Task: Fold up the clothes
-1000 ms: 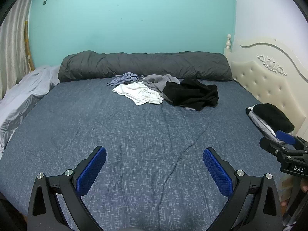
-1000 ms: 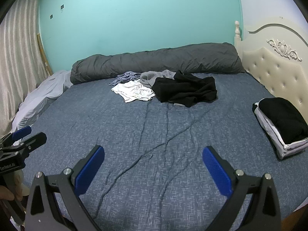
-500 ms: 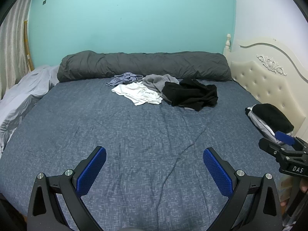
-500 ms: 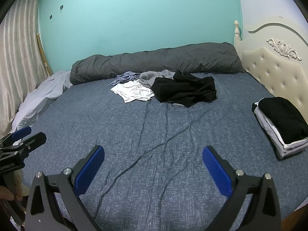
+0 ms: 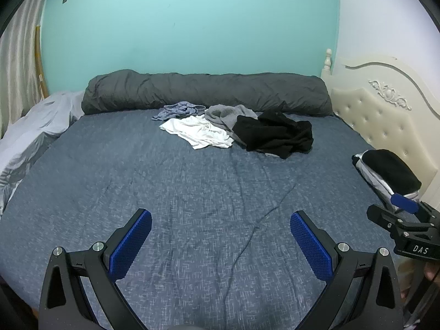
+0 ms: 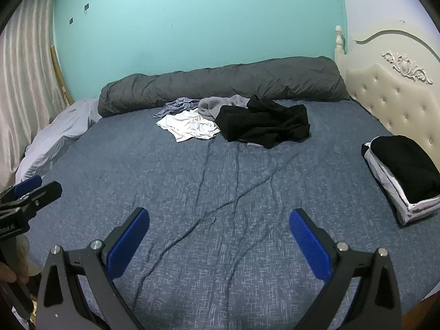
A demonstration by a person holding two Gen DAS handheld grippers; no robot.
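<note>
Fingers (image 5: 129,243) of the left gripper (image 5: 220,243) and right gripper (image 6: 218,243) stand spread and empty, while the unfolded clothes pile (image 6: 233,121) lies well ahead across the bed (image 5: 192,192) (right slightly nearer, by estimate).

The bed (image 5: 137,181) is covered with a blue-grey speckled spread, creased in long lines across its middle. Along the far edge, against the wall, lies a long rolled dark grey duvet (image 5: 206,90). Just in front of it sits a loose cluster of clothes: a blue-grey garment (image 5: 178,109), a white garment (image 5: 199,132), a grey garment (image 5: 227,115) and a black garment (image 5: 275,134), touching or overlapping one another. Near the headboard side, well apart from them, rests a folded stack (image 6: 401,173), black on top. A pale sheet (image 5: 33,132) is bunched at the opposite side.
</note>
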